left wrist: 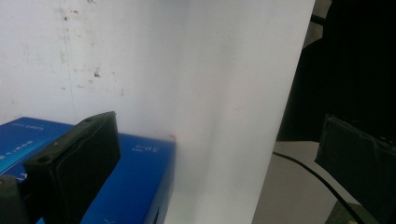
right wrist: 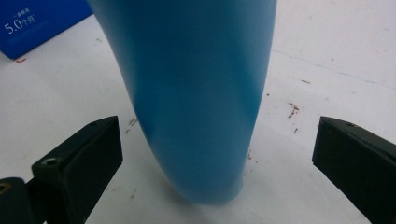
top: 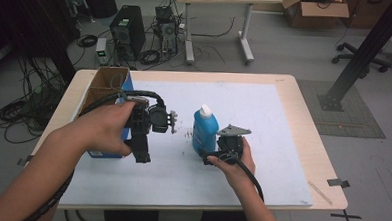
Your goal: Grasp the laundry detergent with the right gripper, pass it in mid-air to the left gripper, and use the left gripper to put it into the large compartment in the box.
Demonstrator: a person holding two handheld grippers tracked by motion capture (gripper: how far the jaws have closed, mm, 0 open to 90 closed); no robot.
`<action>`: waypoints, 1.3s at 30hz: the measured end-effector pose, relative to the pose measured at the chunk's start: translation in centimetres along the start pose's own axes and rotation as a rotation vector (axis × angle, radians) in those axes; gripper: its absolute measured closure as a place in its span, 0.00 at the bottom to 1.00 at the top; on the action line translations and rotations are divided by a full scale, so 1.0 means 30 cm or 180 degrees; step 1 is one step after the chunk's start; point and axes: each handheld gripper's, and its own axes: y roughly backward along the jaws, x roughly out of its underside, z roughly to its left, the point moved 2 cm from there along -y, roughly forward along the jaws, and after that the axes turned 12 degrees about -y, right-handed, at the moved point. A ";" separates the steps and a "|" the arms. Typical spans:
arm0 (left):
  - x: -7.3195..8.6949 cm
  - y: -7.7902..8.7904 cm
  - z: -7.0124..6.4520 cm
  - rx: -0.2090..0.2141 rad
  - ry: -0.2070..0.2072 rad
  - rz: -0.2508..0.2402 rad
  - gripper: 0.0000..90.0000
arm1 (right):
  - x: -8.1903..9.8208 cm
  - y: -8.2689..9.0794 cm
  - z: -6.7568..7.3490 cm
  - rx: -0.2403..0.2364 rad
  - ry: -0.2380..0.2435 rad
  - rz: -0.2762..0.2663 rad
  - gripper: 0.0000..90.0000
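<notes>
The blue bottle (top: 205,132) stands upright with its white cap on, on the white mat (top: 263,118) near the middle of the table (top: 303,120). The right gripper (top: 221,147) sits just beside it on the near side; in the right gripper view its jaws are spread wide, one on each side of the bottle (right wrist: 196,93), with clear gaps to both, so nothing is gripped yet. The left gripper (top: 141,138) hangs above the mat just right of the open box (top: 105,86), its jaws also wide apart and empty; the left gripper view shows the box's blue side (left wrist: 135,182) below and the mat's edge. The work looks to be at an early stage: the bottle has been bracketed, but closing on it, lifting it and putting it wherever it goes, perhaps into the box, all appear left to do.
</notes>
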 end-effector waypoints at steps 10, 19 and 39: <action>-0.008 0.009 0.003 -0.0023 -0.0009 0.0028 0.00 | 0.009 -0.019 0.001 -0.0001 -0.0051 -0.0144 0.01; -0.003 0.010 0.004 -0.0038 -0.0003 0.0026 0.00 | 0.012 -0.041 0.010 0.0024 -0.0042 -0.0308 0.01; 0.008 -0.001 0.005 -0.0014 0.0006 0.0015 0.00 | 0.021 -0.075 0.004 0.0050 0.0008 -0.0547 0.02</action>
